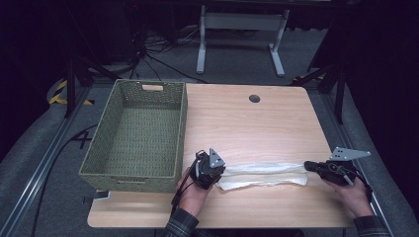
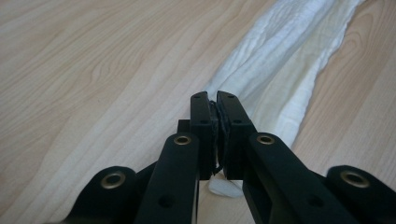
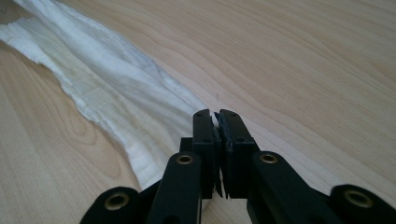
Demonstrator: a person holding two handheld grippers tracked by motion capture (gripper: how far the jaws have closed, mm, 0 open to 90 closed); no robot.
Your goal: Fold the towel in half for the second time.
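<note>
From the high view, I see a light wooden table (image 1: 257, 123) with a white cloth (image 1: 262, 175) stretched in a long, narrow band along its near edge. My left gripper (image 1: 217, 173) sits at the cloth's left end and my right gripper (image 1: 309, 165) at its right end, each held by a hand coming in from the bottom. A green woven basket (image 1: 136, 133) stands on the left part of the table, just beside the left gripper, with its inside bare. In the left gripper view, the two black jaws are pressed together on the cloth's end, a small tuft of white fabric (image 2: 224, 188) showing beneath them, and the cloth (image 2: 280, 70) runs away across the table toward the upper right, lying flat with soft lengthwise wrinkles. In the right gripper view, the jaws are likewise closed, pinching the near end of the cloth (image 3: 107, 88), which stretches off to the upper left over the wood grain.
</note>
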